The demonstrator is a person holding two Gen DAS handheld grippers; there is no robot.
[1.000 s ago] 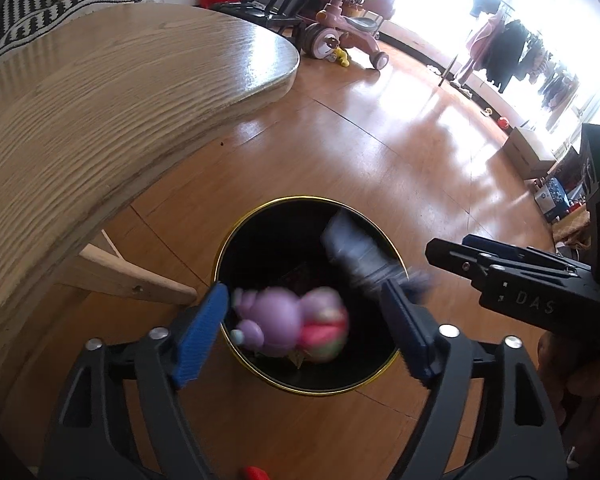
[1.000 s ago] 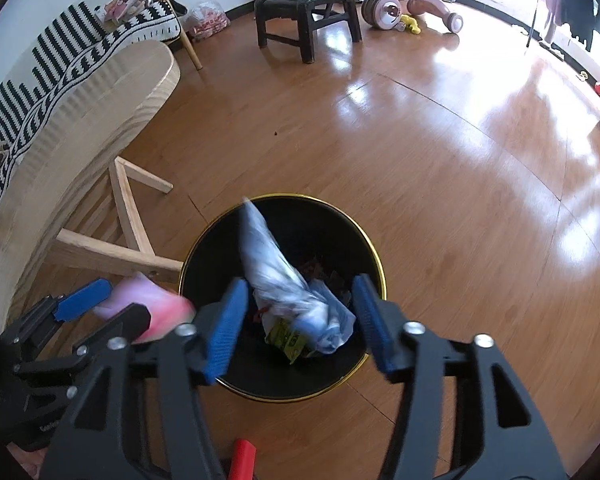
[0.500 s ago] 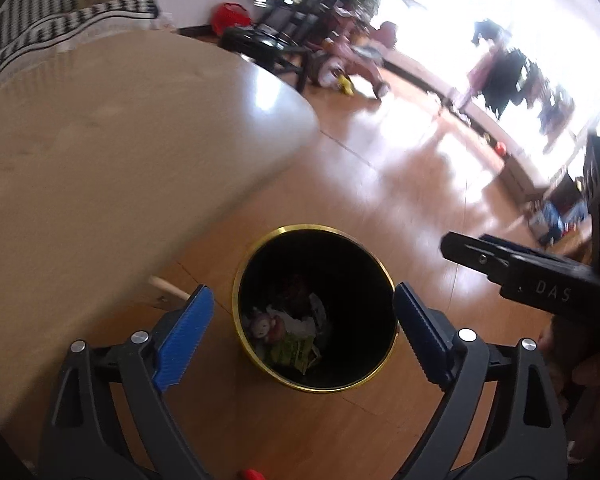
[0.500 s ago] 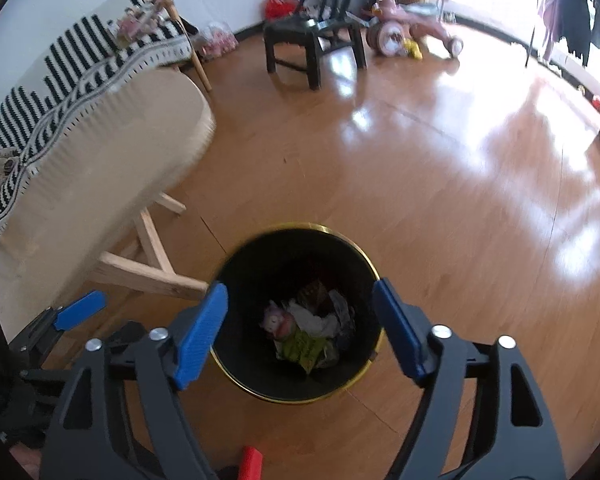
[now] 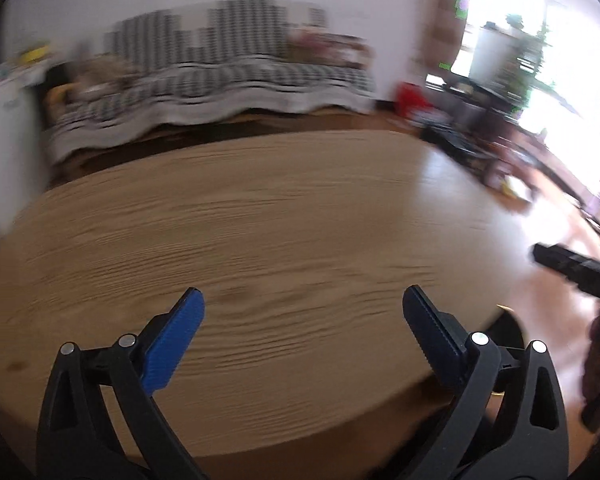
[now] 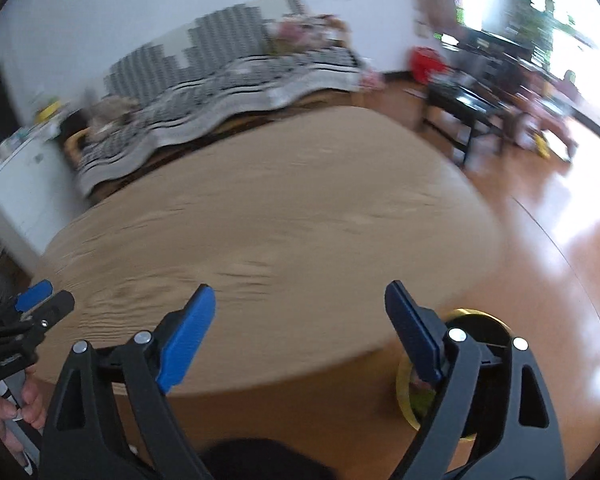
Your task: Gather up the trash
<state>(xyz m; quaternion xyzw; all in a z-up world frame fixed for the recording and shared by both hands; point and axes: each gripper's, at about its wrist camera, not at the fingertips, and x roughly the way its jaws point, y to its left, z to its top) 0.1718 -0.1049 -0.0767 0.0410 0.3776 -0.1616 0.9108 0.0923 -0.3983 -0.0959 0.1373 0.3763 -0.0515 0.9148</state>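
- Two grippers, both mine, hang over the round wooden table with nothing between their blue pads.
- My left gripper has its jaws opening, spread wide, and only bare wood grain shows in the gap.
- My right gripper has its jaws opening too, empty, with its right finger hanging past the table's near right edge.
- From the left wrist I can see the right gripper's dark tip off the table's right edge, and from the right wrist the left gripper sits low at the left, held in my hand.
- As for the trash, the black bin with the gold rim stands on the floor just beside the table's near right edge, partly hidden behind my right finger. A little green and pale litter shows inside it.
- Done so far, as I judge it: some rubbish is already in the bin and neither gripper carries anything.
- Left to do: I see no wrapper or scrap anywhere on the tabletop, though the picture is smeared with motion blur, so small bits could escape me.
- Beyond the table's far edge are a sofa under a black-and-white striped throw and a dark chair on the wooden floor; whether any trash lies there I cannot tell.
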